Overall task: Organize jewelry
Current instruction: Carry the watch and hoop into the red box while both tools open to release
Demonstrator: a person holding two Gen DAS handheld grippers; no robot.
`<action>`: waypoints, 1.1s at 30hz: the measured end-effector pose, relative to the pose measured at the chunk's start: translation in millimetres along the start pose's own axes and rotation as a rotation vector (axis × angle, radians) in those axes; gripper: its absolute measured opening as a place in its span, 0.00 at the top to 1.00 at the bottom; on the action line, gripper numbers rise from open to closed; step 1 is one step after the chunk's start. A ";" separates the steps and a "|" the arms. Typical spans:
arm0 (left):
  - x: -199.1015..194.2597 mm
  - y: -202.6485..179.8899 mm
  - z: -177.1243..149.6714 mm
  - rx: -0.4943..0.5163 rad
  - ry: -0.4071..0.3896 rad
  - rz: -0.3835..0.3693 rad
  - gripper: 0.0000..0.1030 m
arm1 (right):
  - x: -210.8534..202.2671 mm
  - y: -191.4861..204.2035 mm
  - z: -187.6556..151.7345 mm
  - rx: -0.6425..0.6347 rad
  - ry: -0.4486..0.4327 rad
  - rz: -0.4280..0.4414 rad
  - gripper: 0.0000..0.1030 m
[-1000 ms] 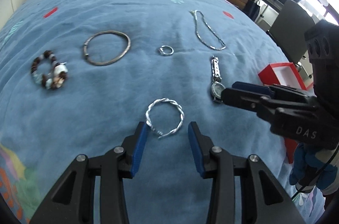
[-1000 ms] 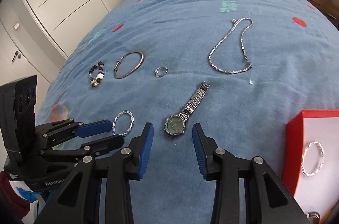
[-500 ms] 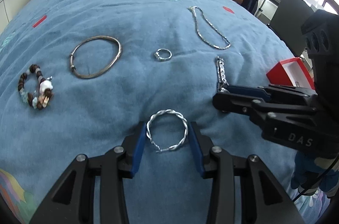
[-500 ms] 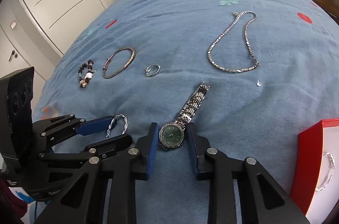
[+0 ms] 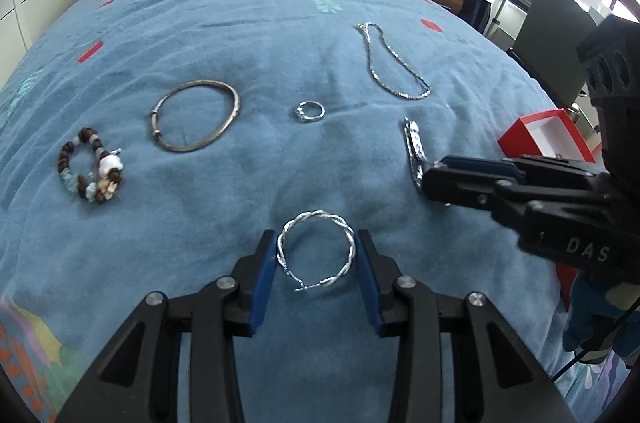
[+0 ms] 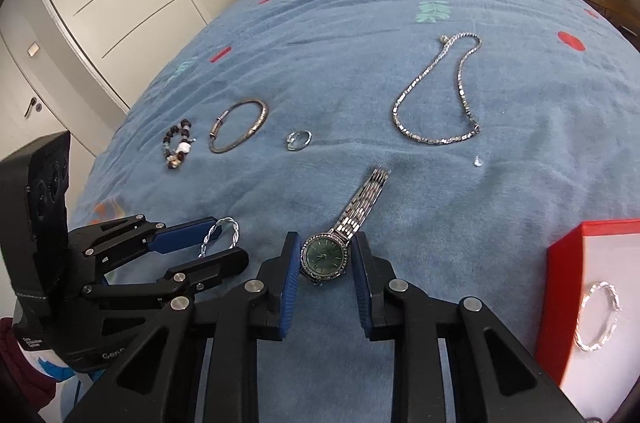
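Silver hoop (image 5: 316,250) between closing left hand-held gripper (image 5: 318,265) pads; watch (image 6: 324,255) face pinched by right hand-held gripper (image 6: 325,273): squeeze evenly, lift straight off bed (image 5: 280,35).

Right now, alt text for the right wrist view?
The right gripper has the green-faced watch between its blue pads on a blue bedspread. To its left, the left gripper straddles a twisted silver hoop; a matching hoop lies in the red box at right.
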State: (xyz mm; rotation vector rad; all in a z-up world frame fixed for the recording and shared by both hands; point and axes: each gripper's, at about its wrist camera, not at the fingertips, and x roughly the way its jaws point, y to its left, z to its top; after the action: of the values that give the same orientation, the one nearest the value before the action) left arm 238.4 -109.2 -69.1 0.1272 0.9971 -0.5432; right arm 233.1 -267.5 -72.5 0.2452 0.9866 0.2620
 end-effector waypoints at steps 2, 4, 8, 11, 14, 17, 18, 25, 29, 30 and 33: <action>-7.0 -0.9 -1.3 -0.003 -0.003 0.010 0.65 | -8.0 1.0 -0.2 0.009 -0.008 0.009 0.75; -15.5 -3.0 -2.1 0.001 -0.008 0.017 0.65 | -15.7 3.3 -0.4 0.009 -0.018 0.006 0.75; -35.7 -9.1 -0.6 0.005 -0.031 0.025 0.65 | -35.9 11.1 -0.1 -0.005 -0.039 -0.002 0.75; -52.6 -15.7 2.8 0.009 -0.050 0.024 0.65 | -55.8 15.9 0.6 -0.016 -0.061 -0.009 0.75; -68.7 -27.5 8.2 0.024 -0.070 0.023 0.65 | -77.5 18.5 1.5 -0.025 -0.086 -0.022 0.75; -84.6 -45.2 14.1 0.053 -0.092 0.022 0.65 | -102.5 17.6 3.1 -0.033 -0.118 -0.042 0.75; -88.1 -51.1 16.5 0.059 -0.097 0.015 0.65 | -112.6 16.3 3.7 -0.035 -0.130 -0.049 0.75; -107.7 -109.6 35.8 0.103 -0.131 -0.063 0.65 | -181.8 -13.4 6.0 -0.037 -0.200 -0.125 0.75; -101.9 -146.0 48.4 0.125 -0.132 -0.114 0.65 | -210.1 -43.4 1.1 -0.031 -0.209 -0.180 0.75; -98.6 -156.1 50.6 0.134 -0.131 -0.124 0.65 | -214.4 -51.7 -0.1 -0.029 -0.208 -0.190 0.75; -81.6 -186.2 56.7 0.164 -0.112 -0.153 0.65 | -220.3 -78.0 -5.4 -0.014 -0.196 -0.210 0.75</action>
State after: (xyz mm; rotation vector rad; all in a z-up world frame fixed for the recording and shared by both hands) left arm 156.1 -258.3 55.6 0.1652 0.8565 -0.7646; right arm 121.1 -412.4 72.7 0.1495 0.8080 0.0521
